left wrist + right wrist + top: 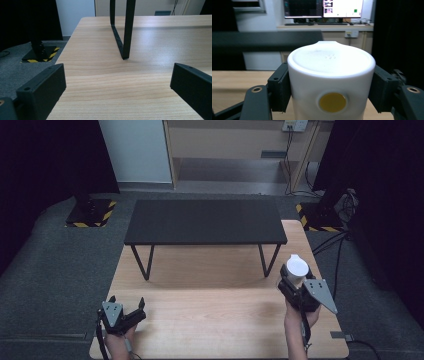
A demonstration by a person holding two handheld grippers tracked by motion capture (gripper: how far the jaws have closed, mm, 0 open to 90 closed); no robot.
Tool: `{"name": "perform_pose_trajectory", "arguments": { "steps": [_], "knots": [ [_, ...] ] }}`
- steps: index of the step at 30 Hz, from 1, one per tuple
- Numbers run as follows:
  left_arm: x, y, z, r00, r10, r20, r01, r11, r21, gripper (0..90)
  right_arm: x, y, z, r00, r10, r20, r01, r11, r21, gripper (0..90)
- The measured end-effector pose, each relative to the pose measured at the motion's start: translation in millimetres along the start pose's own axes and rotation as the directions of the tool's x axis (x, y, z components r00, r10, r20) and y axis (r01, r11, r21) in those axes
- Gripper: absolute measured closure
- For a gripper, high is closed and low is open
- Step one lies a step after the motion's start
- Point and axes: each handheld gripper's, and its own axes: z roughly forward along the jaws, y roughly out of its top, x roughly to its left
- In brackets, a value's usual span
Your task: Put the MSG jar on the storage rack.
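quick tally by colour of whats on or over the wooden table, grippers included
Black: 3, the low black bench, the left gripper with its jaws apart, and the right gripper.
White: 1, the white container with a yellow dot on its side, clamped between the right gripper's jaws.
Total: 4
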Motion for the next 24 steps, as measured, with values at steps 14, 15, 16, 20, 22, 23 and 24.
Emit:
{"name": "perform_pose_trajectory", "arguments": {
  "steps": [14,15,16,20,22,23,24],
  "knots": [
    [4.3,-1.2,0.0,0.9993,-0.038,0.006,0.038,0.9993,-0.009,0.0,33.7,96.8,38.3,0.9942,-0.013,-0.106,0.007,0.998,-0.056,31.0],
    [4.5,-1.1,0.1,0.9992,-0.040,0.006,0.040,0.9992,-0.008,0.0,37.6,108.1,50.0,0.9936,-0.007,-0.113,0.000,0.998,-0.062,31.0],
    [4.5,-1.1,0.1,0.9992,-0.040,0.006,0.040,0.9992,-0.008,0.0,39.4,111.9,54.8,0.9936,-0.008,-0.113,0.001,0.998,-0.064,31.0],
    [3.8,-0.5,0.4,0.9991,-0.042,0.001,0.042,0.9991,-0.004,0.0,50.7,127.2,81.1,0.9953,0.011,-0.097,-0.017,0.998,-0.055,30.9],
    [3.3,0.1,0.7,0.9992,-0.041,-0.001,0.041,0.9992,0.000,0.0,58.6,133.4,96.3,0.9971,0.033,-0.068,-0.036,0.999,-0.040,30.9],
    [2.7,0.1,1.0,0.9993,-0.036,0.000,0.036,0.9993,0.000,0.0,61.6,134.7,102.9,0.9977,0.035,-0.059,-0.037,0.999,-0.038,30.9],
    [2.7,0.1,1.0,0.9993,-0.036,0.000,0.036,0.9993,0.000,0.0,61.6,134.7,102.9,0.9977,0.035,-0.059,-0.037,0.999,-0.038,30.9]
  ]
}}
